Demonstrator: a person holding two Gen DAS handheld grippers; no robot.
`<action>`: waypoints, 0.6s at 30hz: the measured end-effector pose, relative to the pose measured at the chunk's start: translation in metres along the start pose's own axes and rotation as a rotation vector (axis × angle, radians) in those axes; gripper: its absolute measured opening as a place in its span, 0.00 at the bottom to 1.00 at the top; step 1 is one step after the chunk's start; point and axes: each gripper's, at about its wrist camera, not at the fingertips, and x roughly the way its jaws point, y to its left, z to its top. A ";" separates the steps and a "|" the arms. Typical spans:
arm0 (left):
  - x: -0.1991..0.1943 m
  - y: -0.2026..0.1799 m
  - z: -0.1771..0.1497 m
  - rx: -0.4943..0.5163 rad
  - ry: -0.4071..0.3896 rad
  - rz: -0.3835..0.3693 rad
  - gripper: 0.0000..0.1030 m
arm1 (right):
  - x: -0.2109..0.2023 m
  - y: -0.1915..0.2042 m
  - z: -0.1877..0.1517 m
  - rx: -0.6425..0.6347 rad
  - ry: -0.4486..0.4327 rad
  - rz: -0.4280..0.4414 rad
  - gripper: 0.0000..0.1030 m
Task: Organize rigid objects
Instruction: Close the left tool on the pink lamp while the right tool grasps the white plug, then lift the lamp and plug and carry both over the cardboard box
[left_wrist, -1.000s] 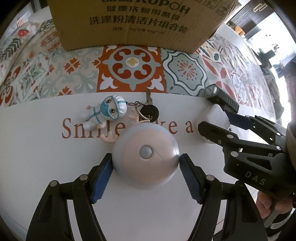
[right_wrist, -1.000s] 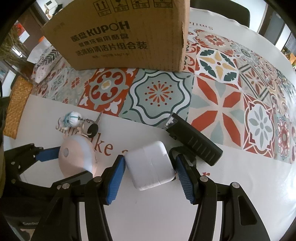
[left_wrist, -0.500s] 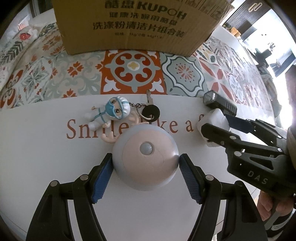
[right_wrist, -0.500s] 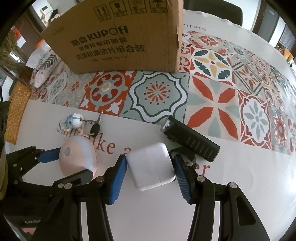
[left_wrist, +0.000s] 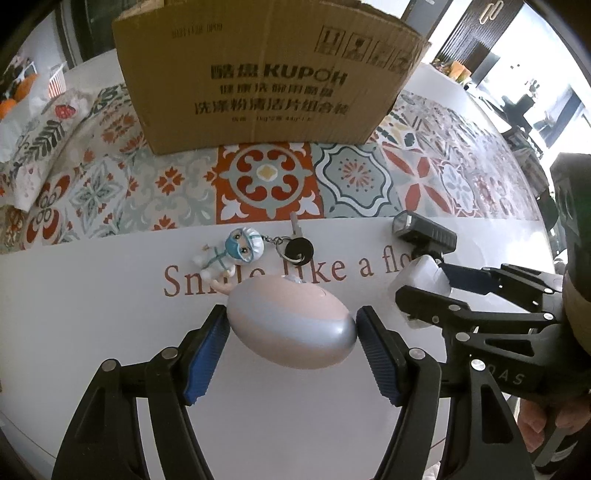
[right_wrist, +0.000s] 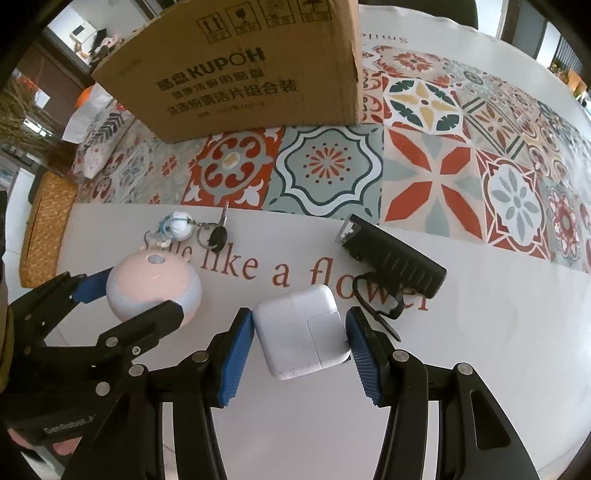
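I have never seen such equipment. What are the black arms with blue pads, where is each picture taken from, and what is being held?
They are two hand-held grippers, no robot; each carries a camera looking along its fingers. One picture is from the left gripper, which grips a round pink-grey gadget. The other is from the right gripper, which grips a white charger. On the table lie a figurine keychain with a key, and a black device. A cardboard box stands behind them.
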 end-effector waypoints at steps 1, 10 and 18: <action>-0.002 0.000 0.000 0.003 -0.006 0.005 0.68 | -0.002 0.001 -0.001 -0.003 -0.007 -0.007 0.51; -0.019 0.010 0.004 0.007 -0.062 0.035 0.67 | -0.021 0.012 0.004 0.006 -0.077 -0.053 0.51; -0.038 0.018 0.013 0.017 -0.118 0.064 0.67 | -0.033 0.026 0.014 0.006 -0.131 -0.046 0.51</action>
